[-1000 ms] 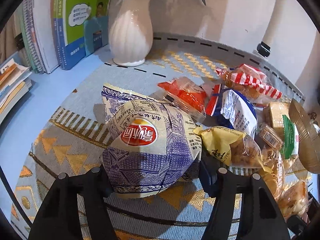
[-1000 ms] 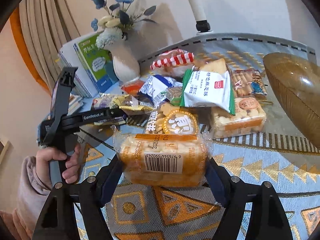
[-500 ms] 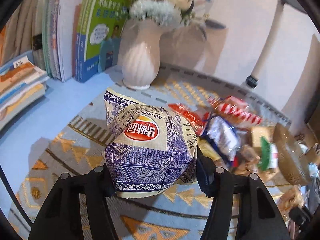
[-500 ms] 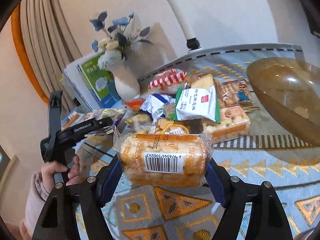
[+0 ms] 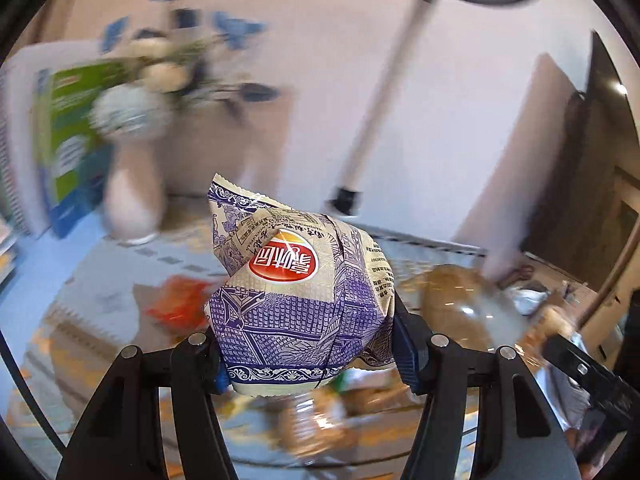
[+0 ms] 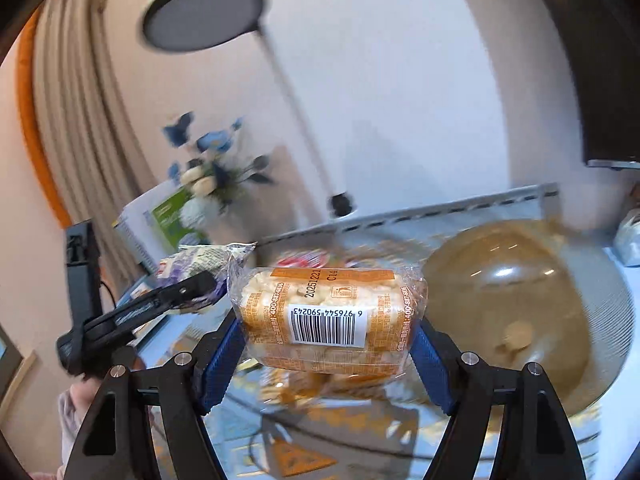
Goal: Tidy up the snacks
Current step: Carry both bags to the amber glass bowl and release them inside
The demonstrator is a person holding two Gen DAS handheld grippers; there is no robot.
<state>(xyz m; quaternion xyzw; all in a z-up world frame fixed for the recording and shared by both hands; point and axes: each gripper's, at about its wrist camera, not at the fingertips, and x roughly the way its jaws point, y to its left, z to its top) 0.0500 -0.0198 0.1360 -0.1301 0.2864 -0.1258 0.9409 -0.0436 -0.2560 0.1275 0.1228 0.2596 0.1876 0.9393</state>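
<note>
A purple-and-cream chip bag (image 5: 304,300) is clamped between the fingers of the left hand-held gripper (image 5: 308,344), raised clear of the counter (image 5: 100,300); a clear-wrapped pack of puffed rice cakes (image 6: 328,316), barcode facing the camera, is pinched between the blue pads of the right hand-held gripper (image 6: 326,344), likewise aloft. An amber glass bowl (image 6: 520,312) is seen just to the right of both loads, and is judged to be the intended destination; other snacks, blurred, are left on the patterned cloth below. Several risks can be named from here: the chip bag is air-filled and slippery, so it could be squeezed out of the grip or crushed if pressure is raised; the two grippers are held near one another, so a collision over the bowl is possible if both are brought in together; the bowl, being glass, could be struck or shoved by a low approach; heavy blur suggests fast motion, which would worsen each of these.
</note>
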